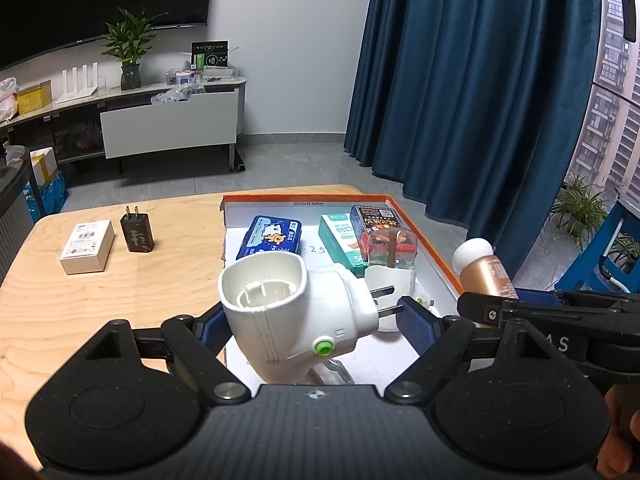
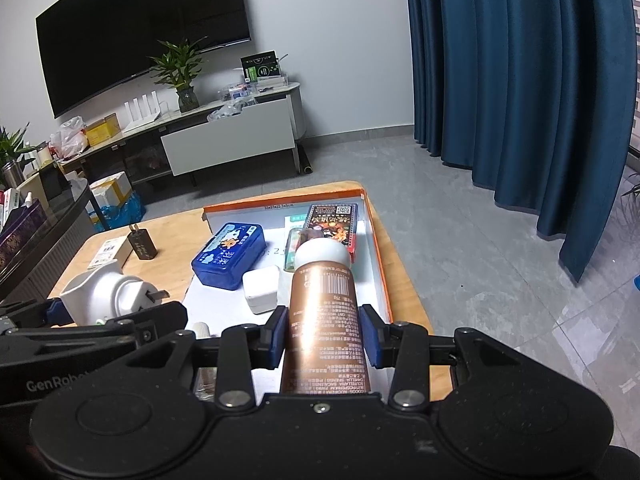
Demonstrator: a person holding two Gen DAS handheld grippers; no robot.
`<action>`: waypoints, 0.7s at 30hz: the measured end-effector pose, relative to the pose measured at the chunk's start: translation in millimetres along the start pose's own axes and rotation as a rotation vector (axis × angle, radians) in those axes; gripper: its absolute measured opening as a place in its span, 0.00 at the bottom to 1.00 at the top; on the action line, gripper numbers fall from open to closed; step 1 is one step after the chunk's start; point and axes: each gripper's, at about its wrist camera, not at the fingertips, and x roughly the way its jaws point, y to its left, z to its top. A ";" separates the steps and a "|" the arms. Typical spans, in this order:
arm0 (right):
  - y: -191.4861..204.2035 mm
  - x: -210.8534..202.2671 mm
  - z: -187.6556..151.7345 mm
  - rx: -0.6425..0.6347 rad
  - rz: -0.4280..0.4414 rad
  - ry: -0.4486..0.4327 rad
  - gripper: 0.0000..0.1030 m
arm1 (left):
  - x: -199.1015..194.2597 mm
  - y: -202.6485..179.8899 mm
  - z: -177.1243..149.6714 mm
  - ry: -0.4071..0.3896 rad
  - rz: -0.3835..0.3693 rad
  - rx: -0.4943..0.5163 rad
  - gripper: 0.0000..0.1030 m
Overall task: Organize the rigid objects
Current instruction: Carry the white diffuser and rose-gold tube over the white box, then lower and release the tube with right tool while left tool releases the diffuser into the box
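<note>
Living-room setup with the big dark TV on the wall, blue curtains on the right, and you were working over a light wooden table (image 1: 120, 300) with an orange-rimmed box (image 1: 436, 252) sitting on it. Both hands were loaded: your left gripper (image 1: 310, 318) was pinching a white plug-in adapter (image 1: 296, 312) across its body, prongs sticking out toward the right pad, and your right gripper (image 2: 323, 338) was clamped on a copper-coloured bottle (image 2: 322, 320) with a white cap, cap pointing away from you. Both things were hanging over the near part of the box, not touching anything inside as far as I could tell. In the box there was already a blue tin (image 2: 229, 256), a small white charger (image 2: 261, 290), a green-and-white carton (image 1: 344, 240) and a dark patterned carton (image 1: 376, 220), so free floor was mostly the near strip. If I were you I'd have lowered the bottle into the gap along the right wall, laid flat so it couldn't roll onto the cartons, and set the adapter down near the left, prongs sideways so they didn't snag. Lower first, then let go. The black charger (image 1: 137, 234) and white carton (image 1: 87, 246) were well off to the left on the table, not yet boxed.
</note>
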 end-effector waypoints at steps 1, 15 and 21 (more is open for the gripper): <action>0.2 1.5 0.4 -0.002 0.000 0.002 0.46 | 1.4 -0.1 0.5 0.002 0.001 -0.001 0.84; -1.2 20.6 3.2 0.006 -0.005 0.026 0.47 | 18.5 0.0 7.0 0.015 0.001 -0.025 0.84; -1.4 27.8 3.9 0.009 -0.006 0.039 0.47 | 25.8 0.4 9.8 0.026 0.005 -0.034 0.84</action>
